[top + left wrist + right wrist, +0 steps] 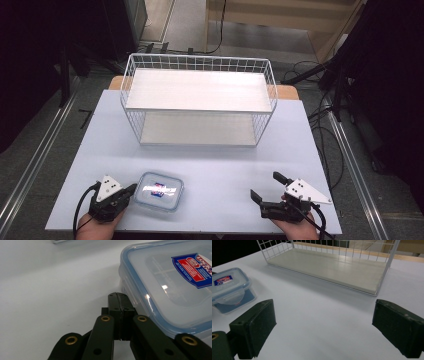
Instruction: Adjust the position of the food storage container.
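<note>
A clear plastic food box [159, 190] with a blue-rimmed lid and a red and blue label lies on the white table near its front left. My left gripper [131, 189] rests just left of the box, its tips at the box's side; in the left gripper view the left gripper [119, 298] is shut with nothing between its jaws, beside the box [170, 285]. My right gripper [269, 186] sits at the front right, open and empty. In the right gripper view the box [229, 288] stands off to the left, clear of the wide-apart jaws.
A white wire rack [198, 100] with an upper and a lower white shelf stands at the back middle of the table [210, 160]; its lower shelf [329, 267] lies ahead in the right gripper view. Cables run on the floor at the right.
</note>
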Motion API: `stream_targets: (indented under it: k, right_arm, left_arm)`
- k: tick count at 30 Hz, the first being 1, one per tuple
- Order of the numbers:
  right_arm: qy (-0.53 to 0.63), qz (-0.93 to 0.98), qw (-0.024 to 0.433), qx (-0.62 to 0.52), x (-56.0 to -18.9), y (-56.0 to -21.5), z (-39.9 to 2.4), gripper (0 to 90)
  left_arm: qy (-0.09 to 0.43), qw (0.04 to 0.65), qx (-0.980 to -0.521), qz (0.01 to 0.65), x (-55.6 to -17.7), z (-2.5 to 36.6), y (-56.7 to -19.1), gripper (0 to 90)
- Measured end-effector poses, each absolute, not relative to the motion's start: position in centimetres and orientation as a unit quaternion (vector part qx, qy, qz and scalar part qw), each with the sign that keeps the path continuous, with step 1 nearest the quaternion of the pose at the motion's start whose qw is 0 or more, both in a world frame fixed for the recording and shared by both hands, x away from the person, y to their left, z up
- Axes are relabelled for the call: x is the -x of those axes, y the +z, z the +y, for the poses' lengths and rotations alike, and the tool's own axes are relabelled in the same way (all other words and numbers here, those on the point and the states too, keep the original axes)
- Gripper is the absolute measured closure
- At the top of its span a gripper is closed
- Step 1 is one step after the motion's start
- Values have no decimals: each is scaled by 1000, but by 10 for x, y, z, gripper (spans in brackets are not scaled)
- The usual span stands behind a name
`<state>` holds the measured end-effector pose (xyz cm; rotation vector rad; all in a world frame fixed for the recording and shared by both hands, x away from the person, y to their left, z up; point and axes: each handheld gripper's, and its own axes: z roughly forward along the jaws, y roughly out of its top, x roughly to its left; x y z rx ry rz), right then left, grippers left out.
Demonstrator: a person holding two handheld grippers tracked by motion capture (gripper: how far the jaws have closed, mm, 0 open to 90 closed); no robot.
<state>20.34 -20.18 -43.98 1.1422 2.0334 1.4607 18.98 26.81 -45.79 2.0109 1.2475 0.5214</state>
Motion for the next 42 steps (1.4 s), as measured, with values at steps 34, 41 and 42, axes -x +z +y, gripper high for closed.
stream_targets:
  k: [34, 41, 42]
  right_arm:
    - [517, 730, 193, -403, -203, -442, -199, 48]
    - [515, 732, 191, -404, -203, -443, -198, 48]
    - [515, 731, 191, -404, -203, -443, -198, 48]
  left_arm:
    - [151, 361, -809, 439, -182, 200, -461, 900]
    - [143, 368, -812, 430, -182, 182, -462, 900]
    - [141, 368, -813, 428, -182, 179, -462, 900]
